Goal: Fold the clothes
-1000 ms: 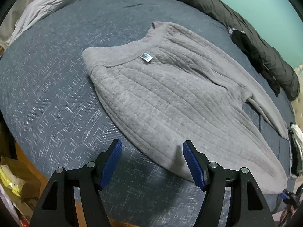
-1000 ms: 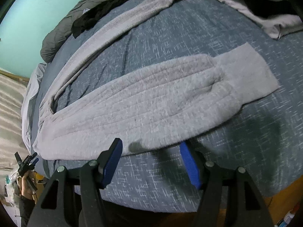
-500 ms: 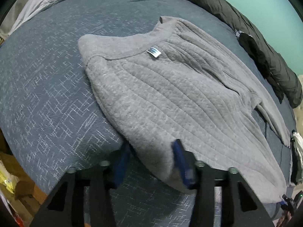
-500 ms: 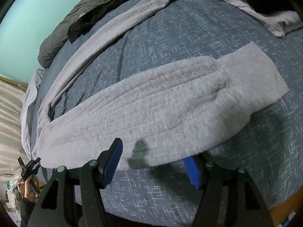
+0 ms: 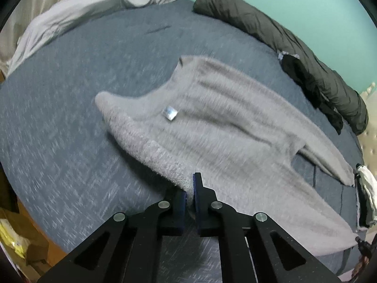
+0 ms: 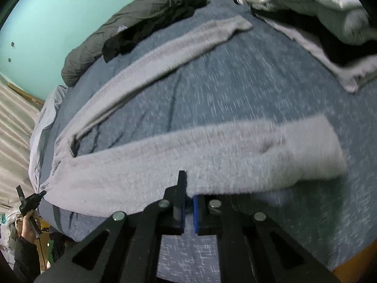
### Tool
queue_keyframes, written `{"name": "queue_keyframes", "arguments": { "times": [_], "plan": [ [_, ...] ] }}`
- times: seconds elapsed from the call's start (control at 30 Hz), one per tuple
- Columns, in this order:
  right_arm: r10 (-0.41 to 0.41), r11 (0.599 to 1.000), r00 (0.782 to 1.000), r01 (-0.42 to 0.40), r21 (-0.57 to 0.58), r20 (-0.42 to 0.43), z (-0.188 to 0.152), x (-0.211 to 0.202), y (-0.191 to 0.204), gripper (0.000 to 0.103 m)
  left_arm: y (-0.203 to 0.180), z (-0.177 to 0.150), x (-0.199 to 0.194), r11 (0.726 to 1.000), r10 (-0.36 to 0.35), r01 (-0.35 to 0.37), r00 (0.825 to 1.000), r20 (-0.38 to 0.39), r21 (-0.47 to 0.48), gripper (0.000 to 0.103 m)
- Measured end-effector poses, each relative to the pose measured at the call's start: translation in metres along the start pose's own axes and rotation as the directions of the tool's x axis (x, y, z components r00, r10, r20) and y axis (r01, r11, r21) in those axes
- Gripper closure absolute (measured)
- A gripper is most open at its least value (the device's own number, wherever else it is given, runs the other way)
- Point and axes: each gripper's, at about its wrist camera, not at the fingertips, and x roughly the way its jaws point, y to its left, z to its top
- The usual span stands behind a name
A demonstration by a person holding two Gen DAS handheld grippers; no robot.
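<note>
My left gripper (image 5: 189, 194) has just been closing, and its blue pads now pinch the near edge of the grey sweater (image 5: 223, 129), with a fold of knit caught between them and raised off the bed (image 5: 70, 94). The sweater lies spread across the blue patterned bed cover, neckline toward the left with its small label (image 5: 170, 113) showing, body running to the right. One sleeve (image 6: 165, 49) stretches away toward the far side, close to a dark rolled quilt (image 5: 282, 40) that lies along the far edge under the turquoise wall (image 6: 59, 7). A black garment (image 6: 146, 35) rests against that quilt.

My right gripper (image 6: 187, 208) has just been closing too; its jaws stand nearly together on the near edge of the sweater's other sleeve (image 6: 212, 158), which runs left to right in front of me, cuff at the right. The knit is clamped between the pads there. A heap of pale and dark clothes (image 6: 318, 11) sits at the far right corner. In the right wrist view a hand (image 6: 28, 221) at the lower left carries the other gripper. Both views are motion-blurred.
</note>
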Motion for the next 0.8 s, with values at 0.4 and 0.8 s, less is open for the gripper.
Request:
{"name": "queue_keyframes", "arguments": {
  "times": [0.4,0.8],
  "plan": [
    [0.016,0.999,0.996,-0.013,-0.034,0.083,0.085,-0.034,0.039,0.1,-0.055,0.085,-0.027,0.999,-0.033,0.03,0.994,0.103,0.027,0.099],
    [-0.04,0.999,0.998,0.041,-0.019,0.054,0.183,0.003,0.05,0.1,-0.105,0.158,0.021,0.999,-0.03,0.028,0.995,0.098,0.025,0.099]
  ]
}}
